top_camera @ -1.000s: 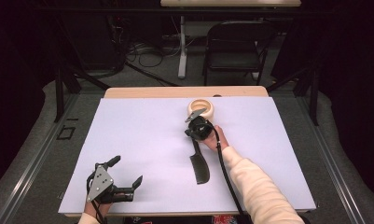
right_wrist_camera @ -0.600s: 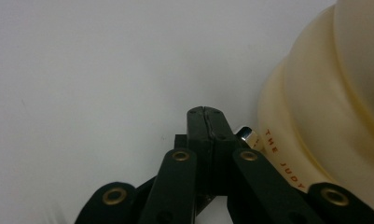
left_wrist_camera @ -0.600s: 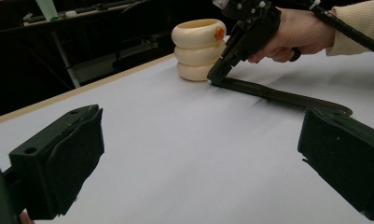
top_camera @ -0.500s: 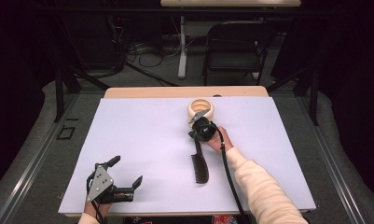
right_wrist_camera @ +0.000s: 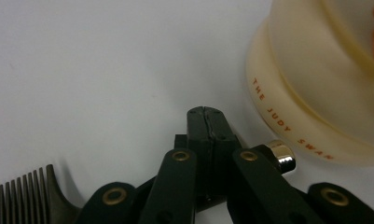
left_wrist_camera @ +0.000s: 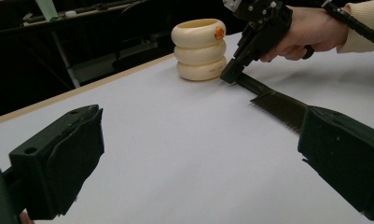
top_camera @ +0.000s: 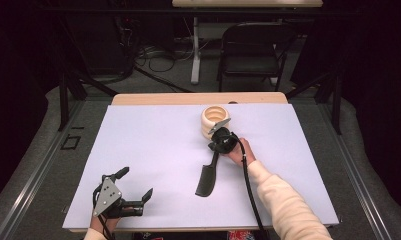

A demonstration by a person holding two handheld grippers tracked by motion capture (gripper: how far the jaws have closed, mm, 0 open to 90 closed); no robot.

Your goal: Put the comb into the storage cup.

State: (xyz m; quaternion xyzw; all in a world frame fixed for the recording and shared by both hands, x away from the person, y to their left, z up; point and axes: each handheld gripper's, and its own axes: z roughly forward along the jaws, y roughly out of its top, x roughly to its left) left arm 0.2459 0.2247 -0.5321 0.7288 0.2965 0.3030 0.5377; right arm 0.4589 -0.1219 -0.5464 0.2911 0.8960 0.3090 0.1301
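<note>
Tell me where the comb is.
In the high view the comb lies mid-table, right of centre, its handle end in the shut right gripper beside the cream cup.

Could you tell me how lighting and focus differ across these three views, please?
High view: table evenly lit, room behind it dark, details small and soft. Left gripper view: near claw pads blurred, ringed holder and comb fairly sharp. Right gripper view: holder washed out and soft, comb teeth in shade.

We see a matt black plastic comb (top_camera: 208,179) on a smooth, matt white sheet (top_camera: 153,150) over a pale wooden table (top_camera: 198,98). The ribbed cream holder (left_wrist_camera: 199,49) looks like smooth, slightly glossy plastic. The right gripper (right_wrist_camera: 205,122) carries brass-coloured rivets.
</note>
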